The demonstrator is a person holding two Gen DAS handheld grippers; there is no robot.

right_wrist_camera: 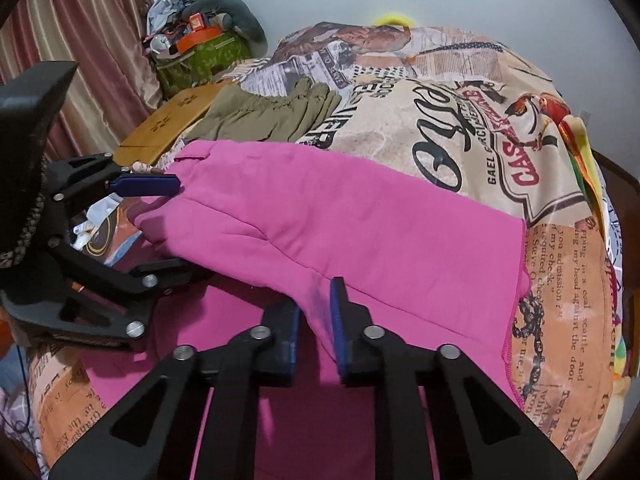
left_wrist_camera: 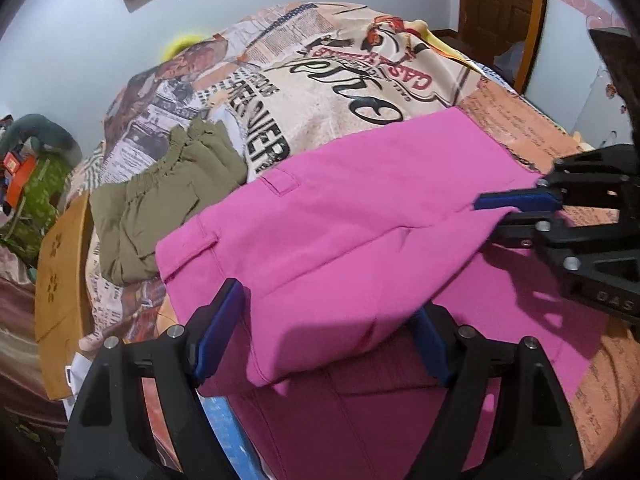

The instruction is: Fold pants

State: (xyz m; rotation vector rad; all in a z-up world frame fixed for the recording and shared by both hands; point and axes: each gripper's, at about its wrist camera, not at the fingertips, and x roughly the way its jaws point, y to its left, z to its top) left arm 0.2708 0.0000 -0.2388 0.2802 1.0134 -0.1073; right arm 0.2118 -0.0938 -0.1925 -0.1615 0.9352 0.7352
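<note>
Pink pants (left_wrist_camera: 340,220) (right_wrist_camera: 320,208) lie on the bed, an upper layer folded over a darker lower layer. My left gripper (left_wrist_camera: 324,336) stands wide open around the near edge of the fold. Its blue pads (left_wrist_camera: 216,332) are well apart and the cloth sags between them. In the right wrist view this left gripper (right_wrist_camera: 160,228) has one finger above and one below the pants' edge. My right gripper (right_wrist_camera: 316,328) is shut on a ridge of pink cloth. In the left wrist view the right gripper (left_wrist_camera: 508,216) pinches the fold's right corner.
A folded olive-green garment (left_wrist_camera: 160,200) (right_wrist_camera: 272,116) sits beyond the pants on the printed bedspread (left_wrist_camera: 320,80) (right_wrist_camera: 460,120). A wooden board (left_wrist_camera: 60,280) (right_wrist_camera: 172,116) leans at the bed's edge. A pile of clutter (right_wrist_camera: 200,40) and a curtain (right_wrist_camera: 80,40) stand behind.
</note>
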